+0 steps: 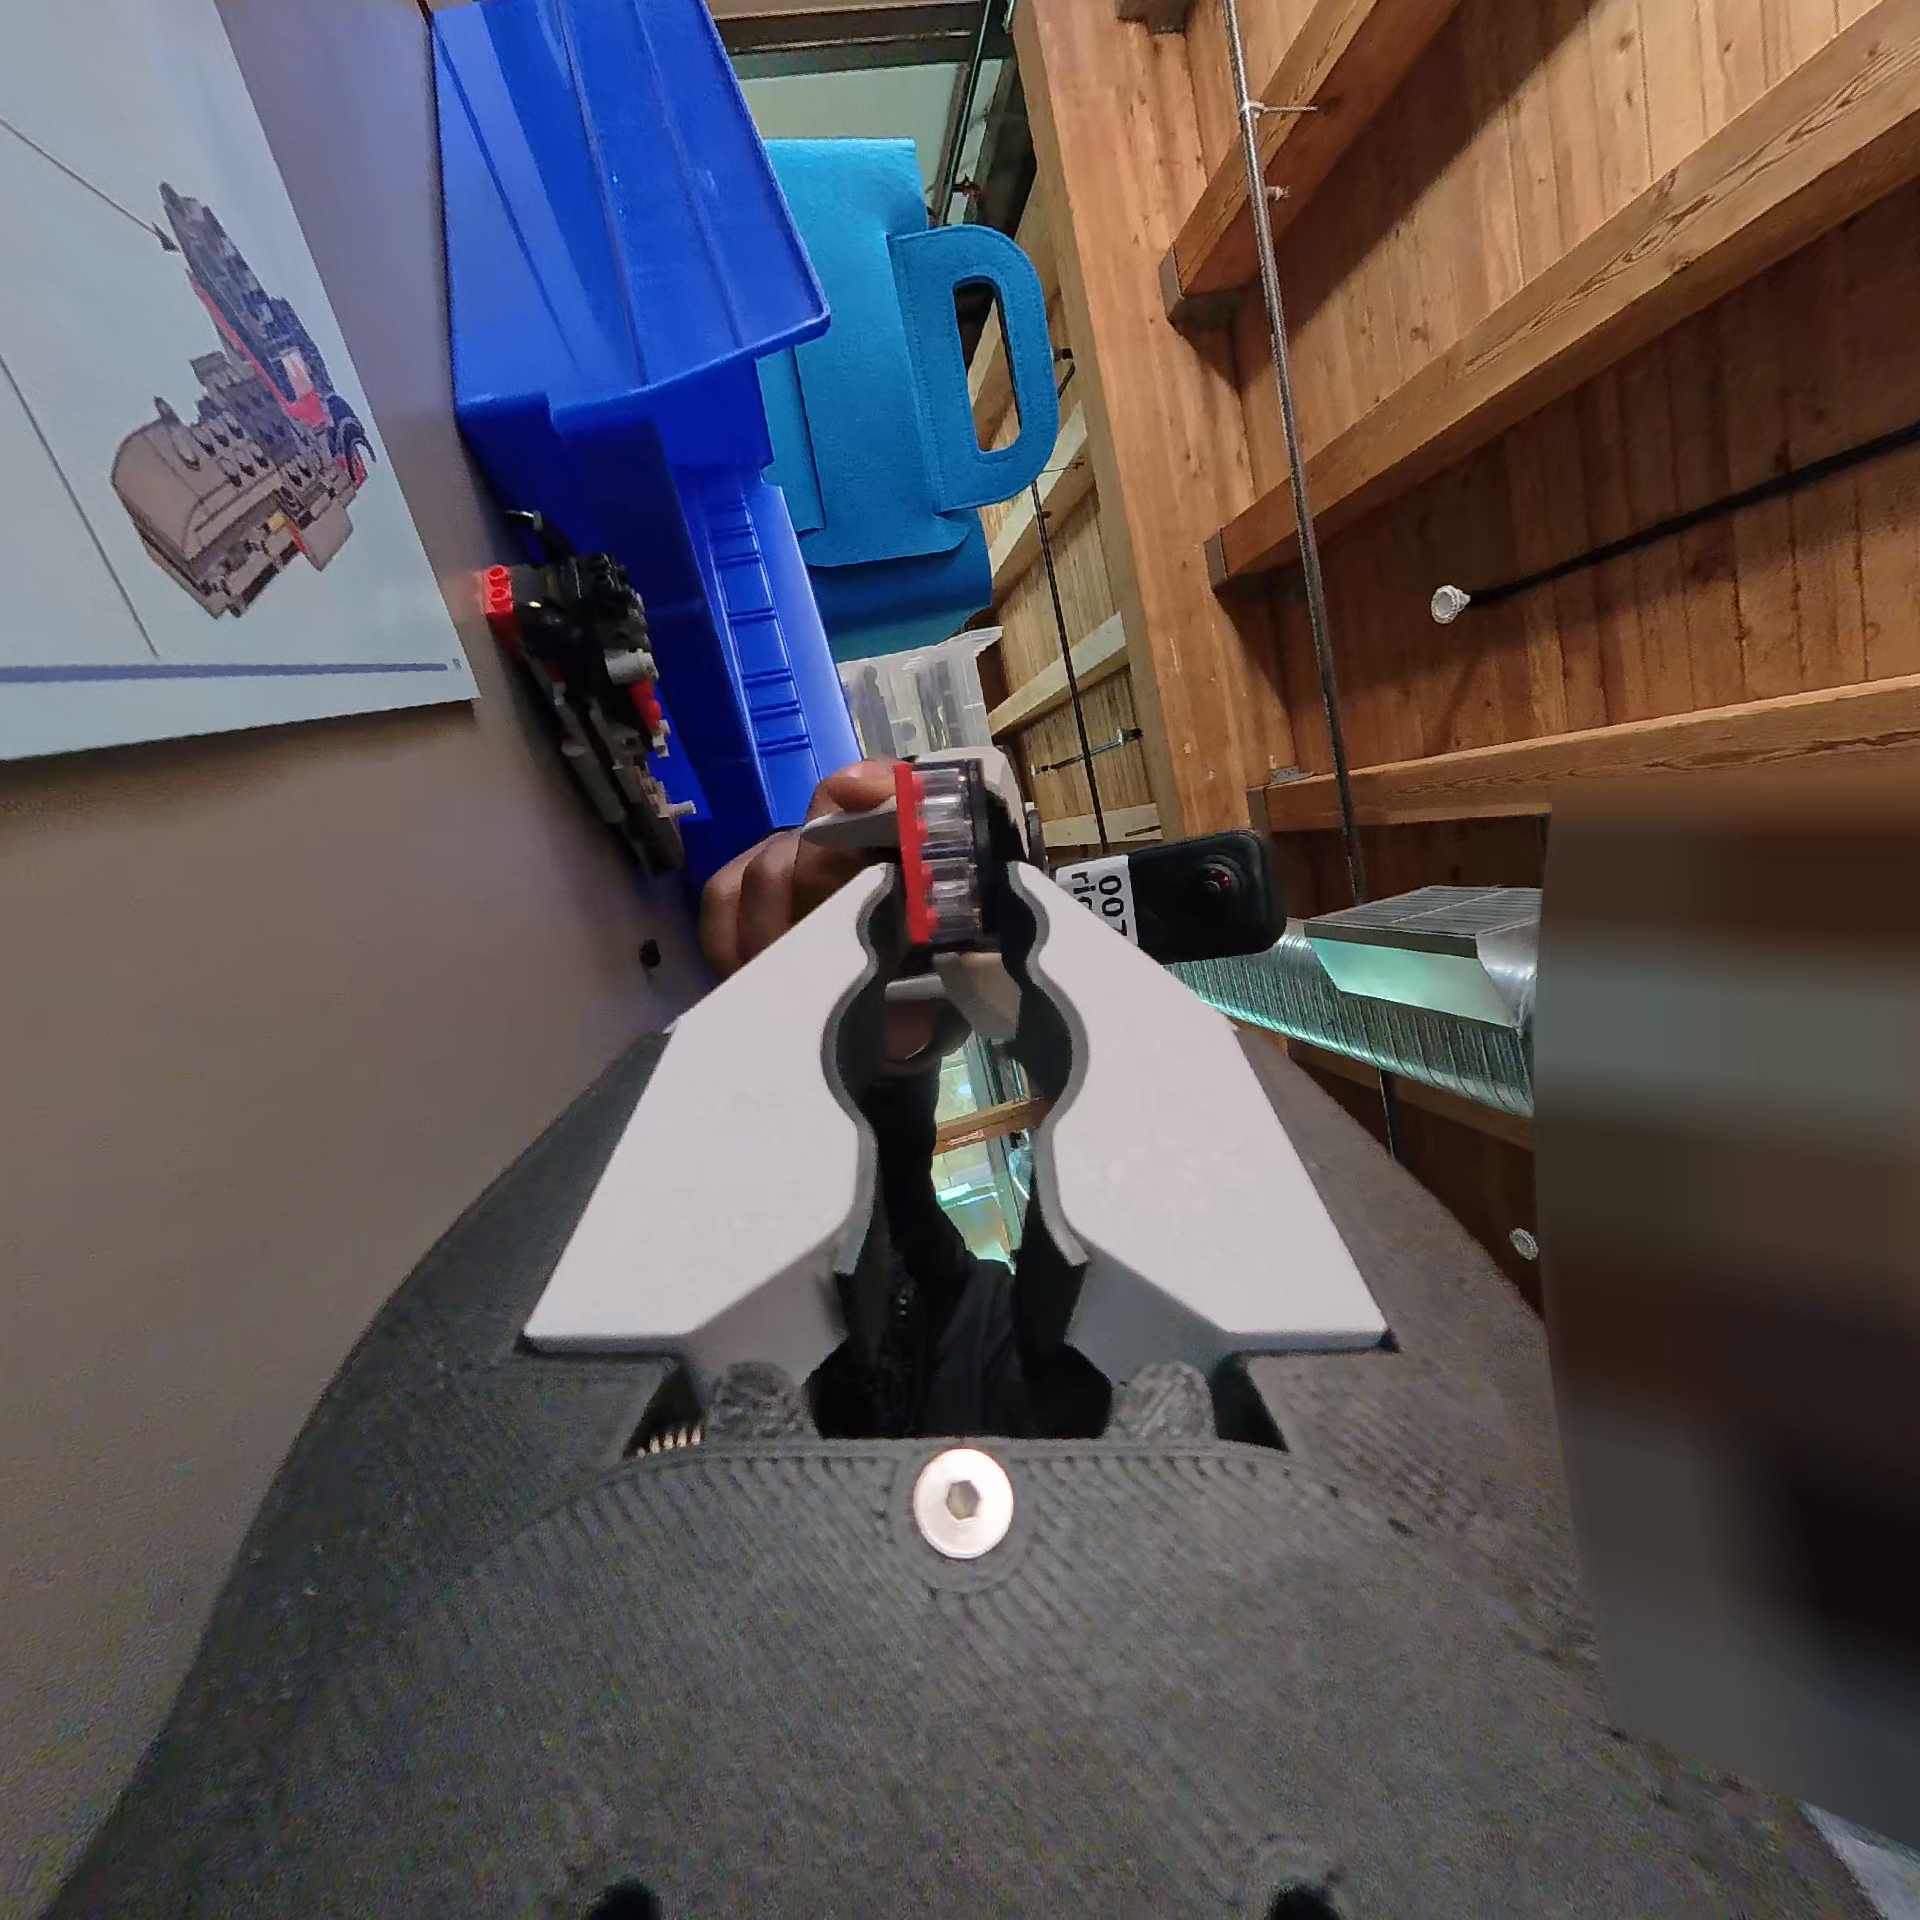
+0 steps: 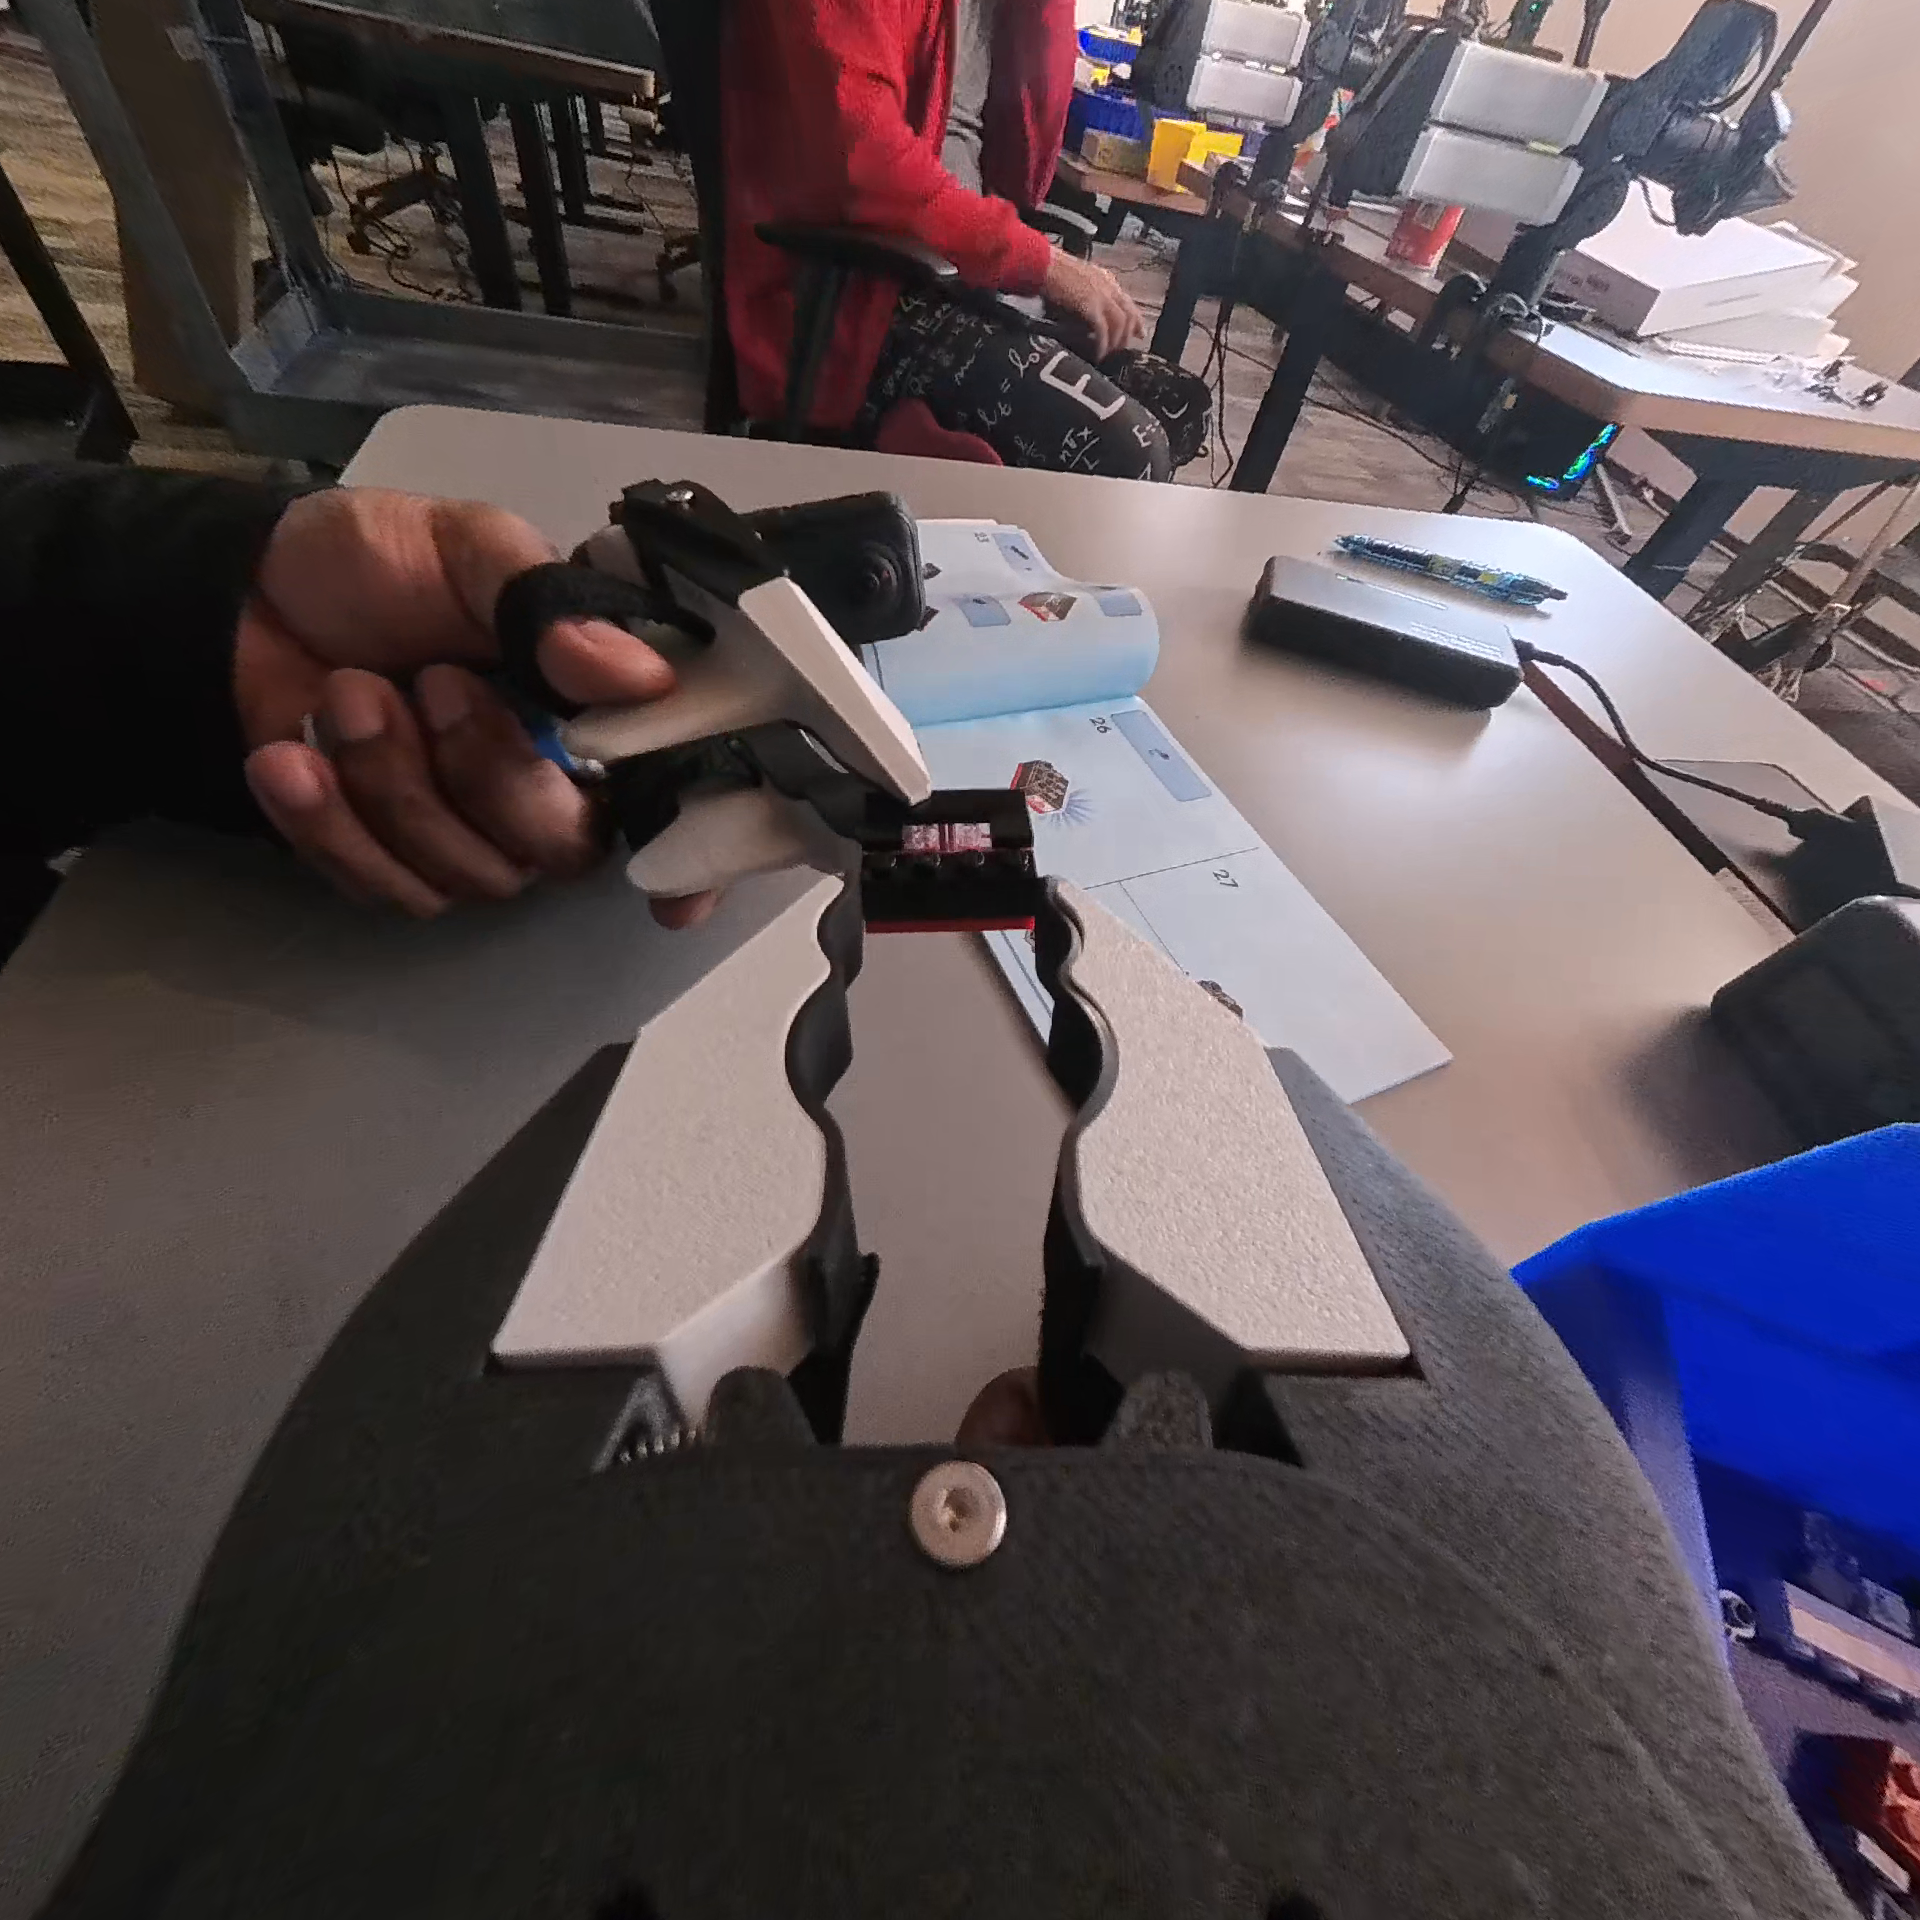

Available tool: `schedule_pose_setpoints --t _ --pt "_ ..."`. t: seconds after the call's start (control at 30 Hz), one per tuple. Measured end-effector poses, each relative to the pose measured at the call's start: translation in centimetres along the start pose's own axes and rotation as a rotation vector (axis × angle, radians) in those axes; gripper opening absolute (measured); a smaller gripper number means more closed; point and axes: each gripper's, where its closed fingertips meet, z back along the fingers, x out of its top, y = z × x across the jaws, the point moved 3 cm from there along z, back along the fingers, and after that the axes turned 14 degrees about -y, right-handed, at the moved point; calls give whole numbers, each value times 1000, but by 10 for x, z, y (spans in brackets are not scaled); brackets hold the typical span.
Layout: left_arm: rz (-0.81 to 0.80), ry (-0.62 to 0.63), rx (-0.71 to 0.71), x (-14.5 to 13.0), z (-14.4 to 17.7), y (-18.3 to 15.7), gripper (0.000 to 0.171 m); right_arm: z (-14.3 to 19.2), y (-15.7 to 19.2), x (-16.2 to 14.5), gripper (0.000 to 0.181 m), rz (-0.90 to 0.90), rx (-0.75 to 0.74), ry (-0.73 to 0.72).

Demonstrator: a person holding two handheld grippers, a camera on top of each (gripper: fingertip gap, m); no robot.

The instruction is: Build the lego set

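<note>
A small lego assembly (image 2: 951,878) of black bricks, a red plate and clear pieces is held in the air between both grippers. My right gripper (image 2: 951,906) is shut on its lower part, one finger on each side. My left gripper (image 2: 883,821), held by a hand (image 2: 416,707), comes in from the left and closes on the upper part. In the left wrist view the left gripper (image 1: 954,883) is shut on the same assembly (image 1: 940,847), red plate to the left. The right gripper's fingers (image 1: 847,828) show behind it.
An open instruction booklet (image 2: 1143,821) lies on the grey table (image 2: 312,1039); it also shows in the left wrist view (image 1: 156,416). A partly built black and red model (image 1: 592,675) lies beside a blue bin (image 1: 623,312). A black box (image 2: 1382,634) lies far right. A person in red (image 2: 862,156) sits beyond the table. Both grippers' tips are close together, under 4 cm apart.
</note>
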Motion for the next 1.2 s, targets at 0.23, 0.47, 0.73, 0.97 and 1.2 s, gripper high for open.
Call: schedule_pose_setpoints --t 0.23,0.47,0.73,0.97,1.2 --pt "-17 -14 7 1 0 1 17 -1 -1 -1 34 -19 -5 -1" --pt "-40 -72 27 8 2 3 17 12 10 -15 35 -34 95 147" --pt "-60 -85 46 9 2 5 17 17 46 -58 26 28 265 438" --pt "-65 -80 48 8 2 5 17 14 44 -64 7 -39 240 465" --pt "-65 -79 48 7 1 5 18 15 27 -69 8 -168 136 479"
